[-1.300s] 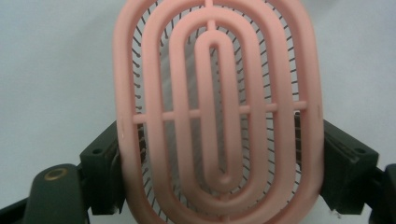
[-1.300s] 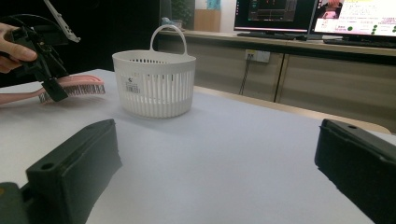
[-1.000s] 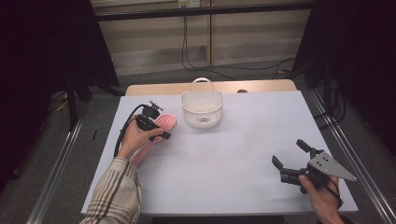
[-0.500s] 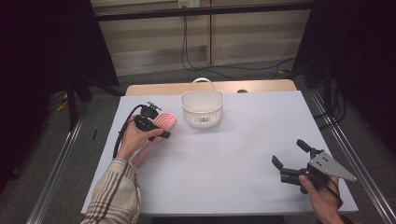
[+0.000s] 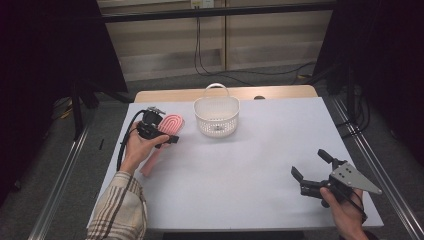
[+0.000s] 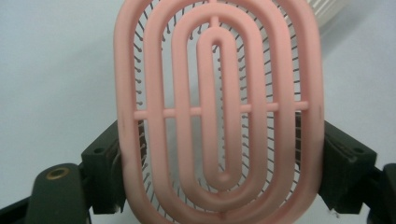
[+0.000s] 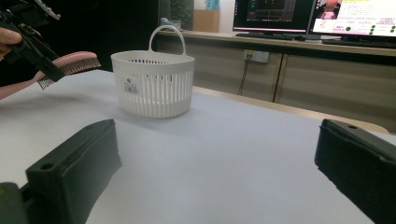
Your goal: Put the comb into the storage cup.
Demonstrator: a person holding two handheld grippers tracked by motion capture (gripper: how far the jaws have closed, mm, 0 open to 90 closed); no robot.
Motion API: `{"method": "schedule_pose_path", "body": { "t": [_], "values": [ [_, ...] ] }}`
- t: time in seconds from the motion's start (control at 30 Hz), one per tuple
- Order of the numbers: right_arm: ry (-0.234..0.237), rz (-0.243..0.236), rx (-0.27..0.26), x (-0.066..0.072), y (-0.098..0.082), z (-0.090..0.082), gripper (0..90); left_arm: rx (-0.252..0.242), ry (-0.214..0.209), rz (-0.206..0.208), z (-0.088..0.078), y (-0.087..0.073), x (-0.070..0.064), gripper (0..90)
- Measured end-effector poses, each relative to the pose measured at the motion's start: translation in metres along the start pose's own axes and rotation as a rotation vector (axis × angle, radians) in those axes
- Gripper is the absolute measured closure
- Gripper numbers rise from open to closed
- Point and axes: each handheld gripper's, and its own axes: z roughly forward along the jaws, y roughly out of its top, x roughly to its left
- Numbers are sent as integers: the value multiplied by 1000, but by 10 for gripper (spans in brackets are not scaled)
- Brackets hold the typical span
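Pink hairbrush point(image 5: 167, 131), oval vented head.
Lifted off the table, head tilted up, bristles down, just left of the white basket point(image 5: 216, 116).

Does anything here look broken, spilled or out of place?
Nothing stands out. The pink hairbrush looks intact, clamped by its head in the left gripper; the white basket stands upright on the table.

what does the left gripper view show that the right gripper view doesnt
Left gripper view: the pink hairbrush from behind, with its open oval ribs and the bristles showing through, clamped at its sides by the left claw.

Right gripper view: the right claw open over bare table, the whole white basket with its handle, and monitors at the back.

Both: the brush, the white tabletop and at least an edge of the basket.
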Motion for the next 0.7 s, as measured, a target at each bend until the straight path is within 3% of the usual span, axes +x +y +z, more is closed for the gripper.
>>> {"method": "schedule_pose_path", "body": {
  "t": [0.23, 0.33, 0.7],
  "values": [
    [-3, 2, -1, 0, 0, 0, 0, -42, 14, -9, -4, -3, -1, 195],
    [-3, 2, -2, 0, 0, 0, 0, -63, 26, -32, -5, -4, -1, 196],
    [-4, 2, -2, 0, 0, 0, 0, -125, 16, -43, -19, -3, -3, 196]
  ]
}}
